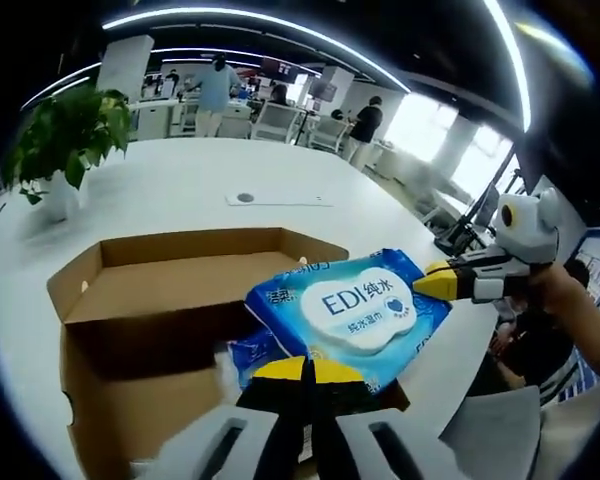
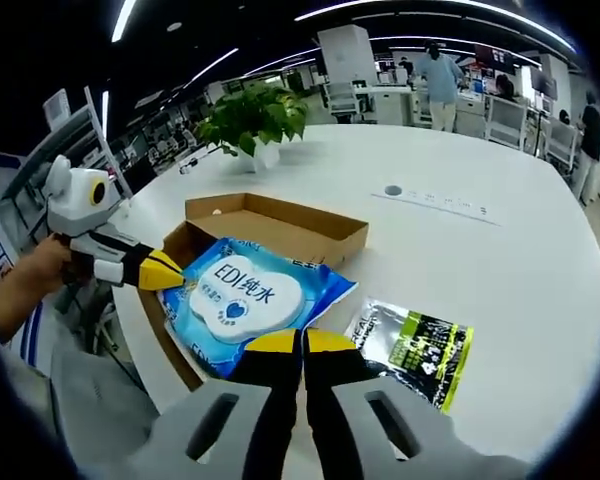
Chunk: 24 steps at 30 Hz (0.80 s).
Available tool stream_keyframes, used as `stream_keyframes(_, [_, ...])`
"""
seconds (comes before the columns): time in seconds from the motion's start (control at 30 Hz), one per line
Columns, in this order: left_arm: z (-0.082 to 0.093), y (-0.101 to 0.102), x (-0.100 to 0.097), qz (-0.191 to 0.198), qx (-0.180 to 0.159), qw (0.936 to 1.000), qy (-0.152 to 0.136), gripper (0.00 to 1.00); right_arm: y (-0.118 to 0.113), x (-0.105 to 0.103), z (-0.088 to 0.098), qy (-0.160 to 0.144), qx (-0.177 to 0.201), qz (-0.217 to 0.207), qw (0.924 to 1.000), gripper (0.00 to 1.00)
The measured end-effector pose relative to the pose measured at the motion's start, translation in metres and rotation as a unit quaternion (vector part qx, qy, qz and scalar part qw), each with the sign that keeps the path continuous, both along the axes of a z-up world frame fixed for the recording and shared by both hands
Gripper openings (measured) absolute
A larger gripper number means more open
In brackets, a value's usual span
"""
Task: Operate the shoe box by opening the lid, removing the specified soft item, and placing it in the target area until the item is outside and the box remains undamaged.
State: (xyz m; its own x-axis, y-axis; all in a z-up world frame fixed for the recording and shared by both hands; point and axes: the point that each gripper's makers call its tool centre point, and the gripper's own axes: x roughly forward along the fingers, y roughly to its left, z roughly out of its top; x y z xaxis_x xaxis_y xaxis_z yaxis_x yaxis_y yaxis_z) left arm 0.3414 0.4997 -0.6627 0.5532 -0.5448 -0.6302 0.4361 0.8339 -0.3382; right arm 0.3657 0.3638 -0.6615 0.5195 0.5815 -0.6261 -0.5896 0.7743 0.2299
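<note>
A blue and white wet-wipe pack (image 1: 355, 310) (image 2: 242, 295) hangs above the open brown shoe box (image 1: 155, 290) (image 2: 290, 225). In the left gripper view, my left gripper (image 1: 308, 368) is shut on the pack's near edge. My right gripper (image 1: 442, 283) comes in from the right with its yellow tips closed on the pack's far corner. The right gripper view has my right gripper (image 2: 302, 345) shut on the pack's near edge, while the left gripper (image 2: 165, 270) pinches its left corner. The box lid flap (image 1: 210, 247) lies folded back.
A green and black packet (image 2: 420, 350) lies on the white table (image 2: 500, 270) beside the pack. A potted plant (image 1: 65, 130) (image 2: 255, 115) stands beyond the box. A round table socket (image 2: 393, 190) is farther out. People stand at desks in the background.
</note>
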Motion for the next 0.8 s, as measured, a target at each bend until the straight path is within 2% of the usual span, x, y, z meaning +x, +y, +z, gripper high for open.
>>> stream_keyframes(0.3, [0.002,-0.029,0.007,-0.024,-0.003,0.9997,-0.006,0.0,-0.031,0.001,0.0,0.0,-0.013,-0.019,0.9997,0.0])
stream_keyframes(0.8, [0.002,-0.076,0.007,-0.057,-0.012,0.9983,-0.011,0.0,-0.077,0.001,-0.005,-0.001,-0.029,-0.049,0.9984,0.0])
